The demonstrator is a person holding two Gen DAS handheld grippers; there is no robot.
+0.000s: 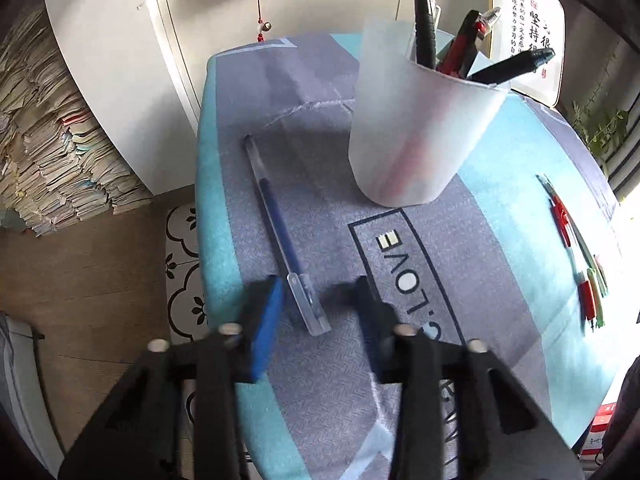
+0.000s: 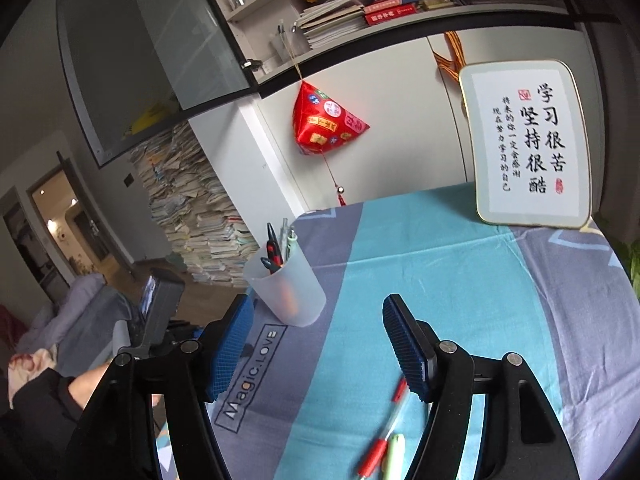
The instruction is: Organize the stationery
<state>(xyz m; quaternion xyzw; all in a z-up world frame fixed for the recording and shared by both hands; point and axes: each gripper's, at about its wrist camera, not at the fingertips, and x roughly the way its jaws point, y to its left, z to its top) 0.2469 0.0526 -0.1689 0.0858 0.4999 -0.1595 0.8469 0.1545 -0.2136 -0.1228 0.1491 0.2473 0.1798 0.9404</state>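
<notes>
Nearest in the left wrist view, the left gripper (image 1: 320,292) points steeply down at the table (image 1: 500,208) with its jaws apart. The clear capped end of the blue pen (image 1: 276,216) lies between them and neither pad touches it, so the gripper is released and lined up to take the pen by its cap. That pen lies flat near the table's left edge, its tip pointing toward the far edge. The right gripper (image 2: 316,300) is also released and grasps nothing, hovering low above the near right part of the table. A red pen (image 2: 380,440) and a green pen (image 2: 394,454) lie side by side just under its right finger, blurred, probably the next to be gathered. That makes three loose pens that I can count, though the blur may hide another. Farther in, about mid-table, stands one frosted plastic cup (image 1: 412,136), upright and serving as the holder. About four pens lean out of it, mostly black and red; the exact number is hard to tell. At the far right corner one framed calligraphy plaque (image 2: 528,140) is propped upright against the wall. Beyond the far edge one red hanging ornament (image 2: 324,120) dangles from a shelf, and a tall stack of papers (image 2: 192,208) stands on the floor.
</notes>
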